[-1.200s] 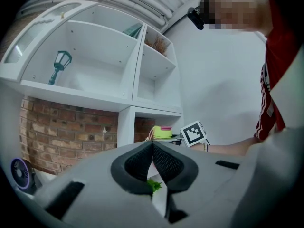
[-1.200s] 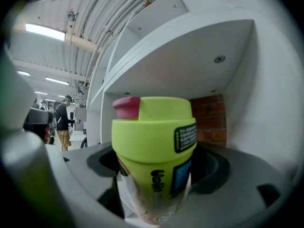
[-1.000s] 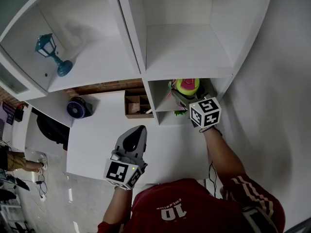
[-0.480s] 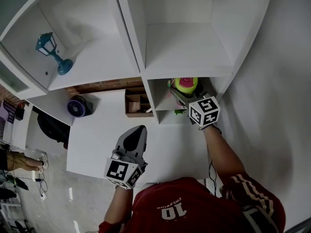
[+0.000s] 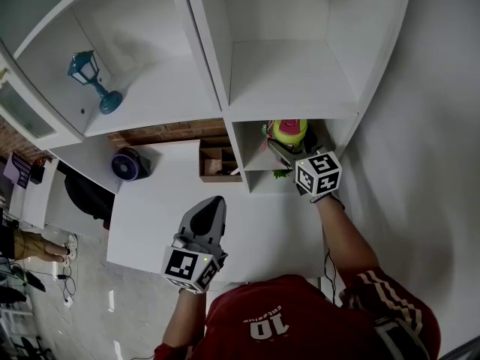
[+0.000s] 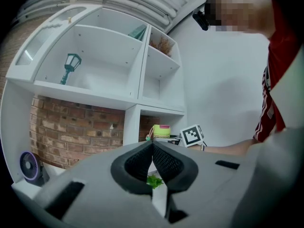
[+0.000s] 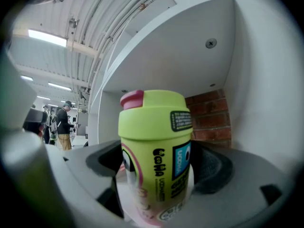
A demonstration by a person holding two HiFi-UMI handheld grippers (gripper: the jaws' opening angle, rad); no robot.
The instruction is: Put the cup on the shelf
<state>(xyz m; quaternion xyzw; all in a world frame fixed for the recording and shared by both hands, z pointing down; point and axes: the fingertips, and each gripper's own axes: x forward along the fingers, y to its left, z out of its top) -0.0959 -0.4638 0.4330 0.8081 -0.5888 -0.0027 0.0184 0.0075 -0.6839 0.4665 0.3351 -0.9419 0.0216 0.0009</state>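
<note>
Where the shelf stands on the tabletop against a brick wall, the right claw reaches into its lower compartment, clamped on the cup. The left claw hovers near the tabletop's front edge, jaws together.

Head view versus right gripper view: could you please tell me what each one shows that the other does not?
Only the head view shows the lantern, the fan, the wooden box and the left gripper, jaws together over the table. Only the right gripper view shows the print on the cup, the brick behind it and the ceiling lights. Both show the cup between the jaws of the right gripper, inside the lower shelf compartment.
</note>
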